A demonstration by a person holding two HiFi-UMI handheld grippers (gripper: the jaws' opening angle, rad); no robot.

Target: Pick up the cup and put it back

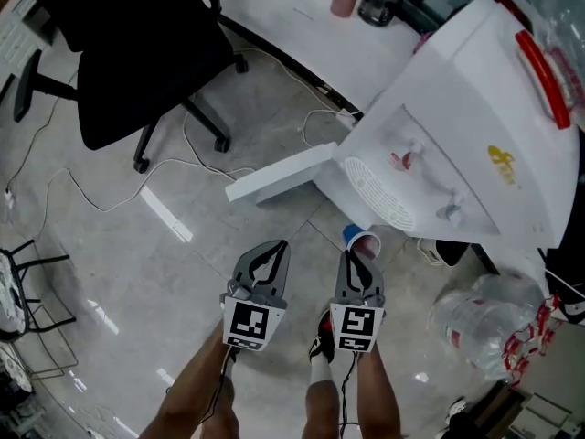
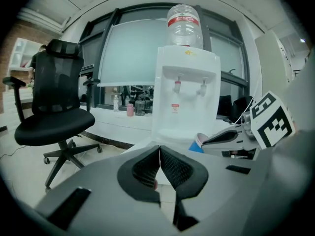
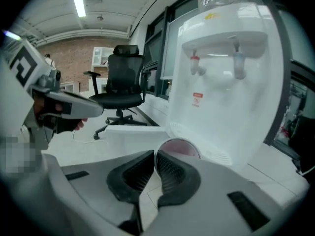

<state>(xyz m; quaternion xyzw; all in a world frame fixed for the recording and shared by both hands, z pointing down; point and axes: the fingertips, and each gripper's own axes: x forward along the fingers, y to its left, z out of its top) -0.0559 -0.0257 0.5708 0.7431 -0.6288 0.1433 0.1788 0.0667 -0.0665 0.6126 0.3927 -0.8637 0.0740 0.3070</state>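
Rim pinch lets your right gripper (image 1: 362,260) carry the paper cup (image 1: 364,242) near the water dispenser (image 1: 457,108) drip tray's (image 1: 379,190) front edge; left gripper (image 1: 274,248) sits clenched, empty.

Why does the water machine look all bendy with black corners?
Left and right gripper views: wide-angle lenses curve the water dispenser and darken the corners. Head view: lines look straighter, with lamp glare streaks on the shiny floor.

Head view steeply down from overhead; both gripper views low, level, close, toward the shared water dispenser (image 2: 184,92).
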